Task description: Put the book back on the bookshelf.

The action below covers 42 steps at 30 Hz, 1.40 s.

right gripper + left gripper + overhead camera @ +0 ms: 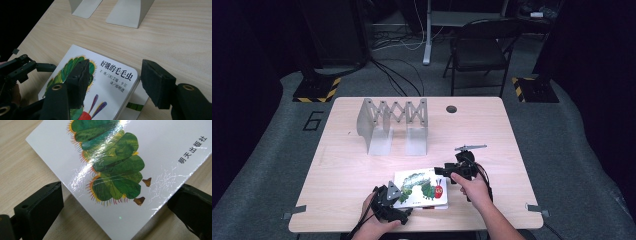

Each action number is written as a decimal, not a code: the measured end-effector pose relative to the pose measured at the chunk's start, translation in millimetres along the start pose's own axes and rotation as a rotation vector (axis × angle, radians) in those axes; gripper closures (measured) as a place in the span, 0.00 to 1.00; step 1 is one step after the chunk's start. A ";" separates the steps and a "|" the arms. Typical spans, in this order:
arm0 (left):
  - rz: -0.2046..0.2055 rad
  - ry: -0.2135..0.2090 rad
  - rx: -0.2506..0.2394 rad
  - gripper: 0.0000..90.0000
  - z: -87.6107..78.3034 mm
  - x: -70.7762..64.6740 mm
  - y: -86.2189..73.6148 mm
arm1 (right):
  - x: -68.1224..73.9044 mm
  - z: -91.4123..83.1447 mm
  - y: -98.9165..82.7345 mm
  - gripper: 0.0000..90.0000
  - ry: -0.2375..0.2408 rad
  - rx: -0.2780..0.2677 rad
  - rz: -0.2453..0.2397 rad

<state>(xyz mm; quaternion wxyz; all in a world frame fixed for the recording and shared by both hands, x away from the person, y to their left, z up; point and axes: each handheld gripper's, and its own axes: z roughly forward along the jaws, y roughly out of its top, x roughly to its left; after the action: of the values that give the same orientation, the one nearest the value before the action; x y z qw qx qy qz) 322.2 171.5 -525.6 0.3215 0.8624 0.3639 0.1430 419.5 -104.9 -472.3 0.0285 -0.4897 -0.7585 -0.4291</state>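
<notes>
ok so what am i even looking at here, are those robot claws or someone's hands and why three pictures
Those are a person's hands, each holding a black two-jaw gripper. The wide picture comes from a camera above the table, looking down; the left gripper and right gripper sit at the near edge. The other two pictures come from small cameras riding on each gripper, looking along its jaws.

On the table lies a picture book with a green caterpillar on the cover, with something else tucked under it. Farther back stands a grey folding book rack.

Nothing is held yet. Both grippers are open: the left one's jaws stand either side of a corner of the book, the right one's astride its opposite edge.
</notes>
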 end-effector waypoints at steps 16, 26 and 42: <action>-0.001 -0.008 0.032 0.00 0.2 1.2 3.7 | 8.1 -4.1 4.6 0.44 -0.008 -0.015 -0.016; 0.013 0.041 0.009 0.00 0.1 -2.5 3.7 | 9.9 -3.8 6.1 0.45 -0.008 0.001 -0.025; 0.109 0.081 -0.030 0.08 -4.5 -10.3 2.8 | 8.3 -3.0 6.1 0.45 -0.003 -0.002 -0.028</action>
<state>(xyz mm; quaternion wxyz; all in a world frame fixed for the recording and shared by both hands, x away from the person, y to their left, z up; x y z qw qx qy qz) 314.4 164.6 -520.5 0.3112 0.8696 0.3267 0.2004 418.8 -100.1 -462.7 0.0209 -0.4799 -0.7649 -0.4292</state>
